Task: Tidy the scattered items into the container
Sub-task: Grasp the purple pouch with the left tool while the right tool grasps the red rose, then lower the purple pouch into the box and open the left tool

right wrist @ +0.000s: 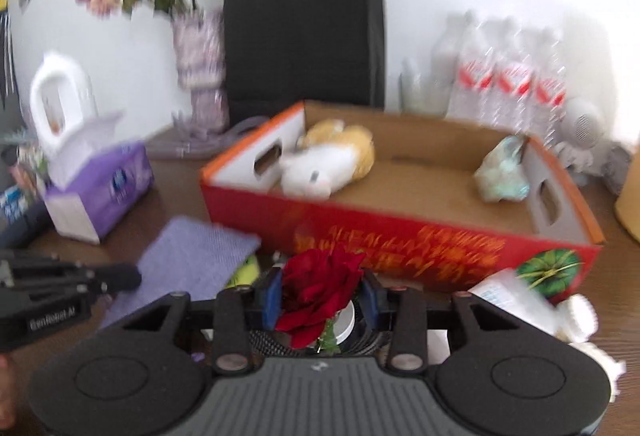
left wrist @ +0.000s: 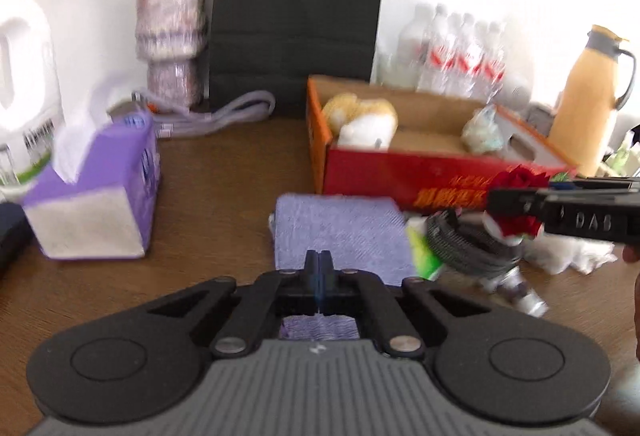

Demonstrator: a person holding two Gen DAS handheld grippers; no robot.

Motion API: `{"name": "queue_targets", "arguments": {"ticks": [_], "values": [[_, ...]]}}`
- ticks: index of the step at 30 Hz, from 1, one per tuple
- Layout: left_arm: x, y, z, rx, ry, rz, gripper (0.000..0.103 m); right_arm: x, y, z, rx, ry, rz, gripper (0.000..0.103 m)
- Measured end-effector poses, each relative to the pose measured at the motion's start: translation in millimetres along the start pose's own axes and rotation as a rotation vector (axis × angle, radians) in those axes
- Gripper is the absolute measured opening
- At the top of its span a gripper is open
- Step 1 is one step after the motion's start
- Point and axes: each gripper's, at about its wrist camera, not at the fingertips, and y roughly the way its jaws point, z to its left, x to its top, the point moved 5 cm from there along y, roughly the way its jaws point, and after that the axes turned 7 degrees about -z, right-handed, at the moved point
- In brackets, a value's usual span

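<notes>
Pinched between the blue pads of the right hand-held gripper (right wrist: 322, 302) is a red rose (right wrist: 320, 286), its bloom standing up between the fingers and a bit of green leaf showing below. From the left wrist view the same rose (left wrist: 516, 201) sits at the tip of that gripper (left wrist: 514, 205), off to the right of the left one. Just ahead of the rose stands the red cardboard box (right wrist: 420, 240), open at the top, with a white and tan plush toy (right wrist: 328, 163) lying in its left end and a pale green crumpled bundle (right wrist: 502, 171) in its right end.

Left hand-held gripper (left wrist: 319, 262) has its fingers pressed together with nothing between them, poised over a folded purple cloth (left wrist: 344, 232) that lies on the brown surface (left wrist: 208, 195). To the right of the cloth lie a green and white packet (left wrist: 424, 256), a coil of dark cable (left wrist: 464, 248) and some crumpled white plastic (left wrist: 576, 252).

Further to the left of the left gripper sits a purple tissue box (left wrist: 96, 195) with a tissue sticking up. Behind the box stand a black paper bag (left wrist: 296, 15), a vase of pink flowers (left wrist: 172, 39), a pack of water bottles (left wrist: 460, 51) and a yellow thermos jug (left wrist: 592, 95), all against the white wall.
</notes>
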Motion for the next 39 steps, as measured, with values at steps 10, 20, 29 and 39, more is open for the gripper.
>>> {"name": "queue_targets", "arguments": {"ticks": [10,20,29,39], "values": [[-13.5,25.5,-19.6,0.072,0.065,0.09,0.101,28.9,-91.9,-15.3,-0.162,-0.127,-0.282,0.039],[-23.6,17.7,-13.6,0.028,-0.019,0.085,0.014,-19.1,-130.0,-27.7,-0.07,0.05,-0.171,0.04],[0.4,-107.9,-40.7,-0.014,-0.06,-0.11,0.014,-54.6,-151.8,-10.6,-0.052,0.054,-0.113,0.041],[-57.2,-166.2,-106.2,-0.071,-0.026,-0.127,0.014,-79.4,-199.3,-8.6,-0.058,0.124,-0.132,0.041]]}}
